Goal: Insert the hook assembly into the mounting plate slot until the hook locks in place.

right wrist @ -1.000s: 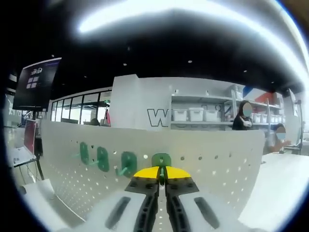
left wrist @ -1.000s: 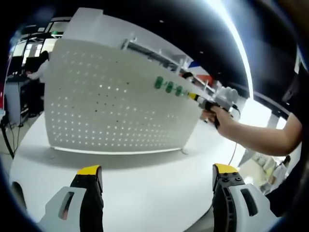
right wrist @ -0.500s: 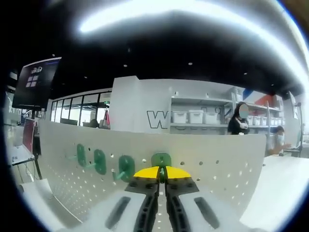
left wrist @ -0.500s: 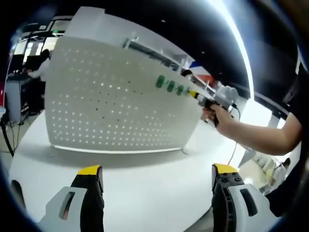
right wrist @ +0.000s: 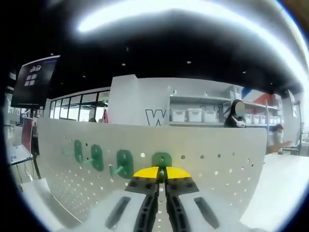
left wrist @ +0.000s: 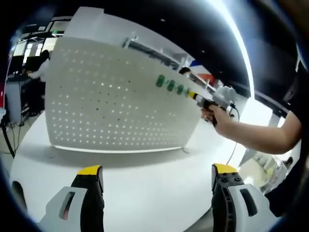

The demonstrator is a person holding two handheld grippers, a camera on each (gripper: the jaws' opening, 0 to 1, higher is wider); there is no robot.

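Note:
An upright white pegboard plate (left wrist: pixel 111 96) stands on the white table. Three green hooks (left wrist: pixel 170 85) sit in a row near its upper right edge. In the left gripper view, a person's hand holds my right gripper (left wrist: pixel 193 95) with its yellow tips against the board, just right of that row. In the right gripper view, my right gripper (right wrist: pixel 161 173) is shut on a fourth green hook (right wrist: pixel 162 159), whose back plate lies against the plate (right wrist: pixel 217 164). Three mounted hooks (right wrist: pixel 124 163) line up to its left. My left gripper (left wrist: pixel 157 170) hovers open above the table, well short of the board.
The white table (left wrist: pixel 145 183) stretches from the board's foot to my left gripper. Behind the board are shelves with bins (right wrist: pixel 195 114), a dark screen (right wrist: pixel 34 79) and people at desks (left wrist: pixel 41 70). The person's forearm (left wrist: pixel 256 137) crosses the right side.
The right gripper view has shifted slightly, so the row of hooks sits a little further left. My left gripper has not moved.

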